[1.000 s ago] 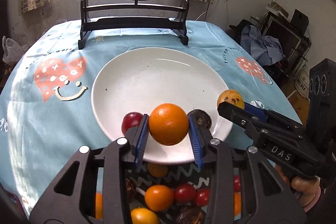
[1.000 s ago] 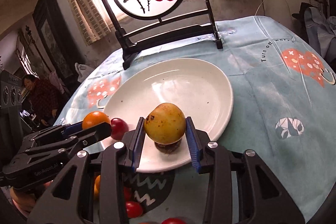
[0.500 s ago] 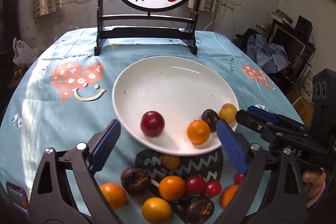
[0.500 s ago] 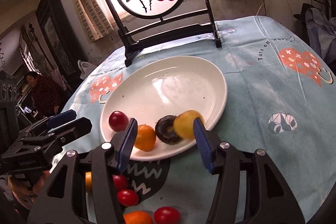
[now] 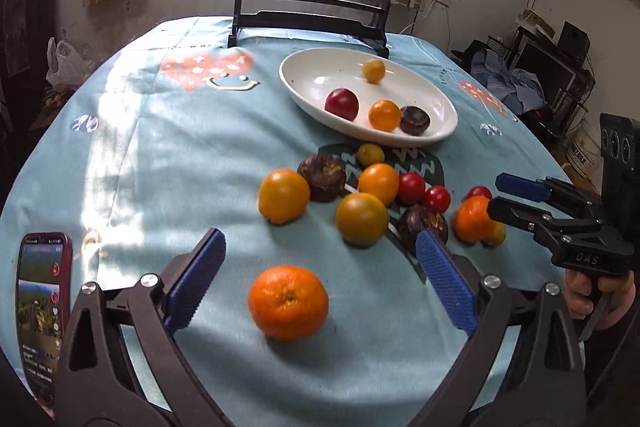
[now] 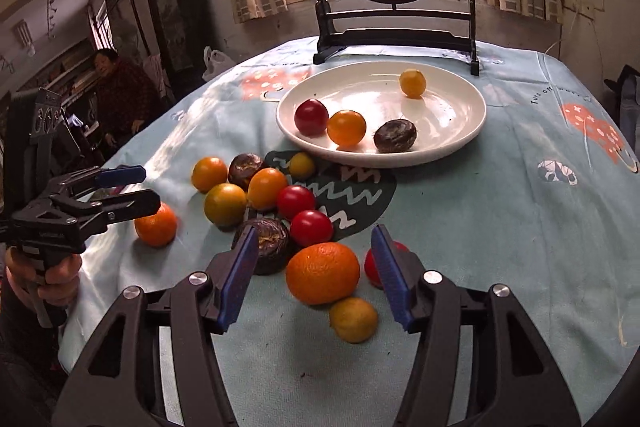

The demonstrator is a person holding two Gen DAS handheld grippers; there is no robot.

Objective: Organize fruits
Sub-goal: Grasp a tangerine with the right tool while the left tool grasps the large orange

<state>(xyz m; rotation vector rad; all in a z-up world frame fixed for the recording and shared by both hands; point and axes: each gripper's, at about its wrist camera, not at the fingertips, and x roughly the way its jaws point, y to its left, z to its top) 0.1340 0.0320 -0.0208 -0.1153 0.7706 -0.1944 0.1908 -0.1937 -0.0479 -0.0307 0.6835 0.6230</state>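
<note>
A white plate [image 5: 316, 77] [image 6: 448, 115] holds a red tomato [image 5: 341, 103], a small orange fruit [image 5: 384, 115], a dark passion fruit [image 5: 415, 120] and a yellow fruit [image 5: 373, 71] at its far side. Several more fruits lie in a pile [image 5: 362, 195] on the cloth before the plate. My left gripper [image 5: 316, 255] is wide and still opening, with an orange [image 5: 288, 303] lying untouched between its fingers. My right gripper [image 6: 315, 239] is opening too, around a larger orange [image 6: 323, 273], and its pads stand clear of it.
A phone [image 5: 42, 307] lies at the table's near left edge. A round painted screen on a black stand [image 6: 394, 39] rises behind the plate. A person [image 6: 120, 95] sits beyond the table's left side. Bare blue cloth [image 6: 520, 207] stretches to the right.
Both grippers let go of their fruit on the plate, opened, and drew back toward the near edge. The yellow fruit rolled to the plate's far side.
</note>
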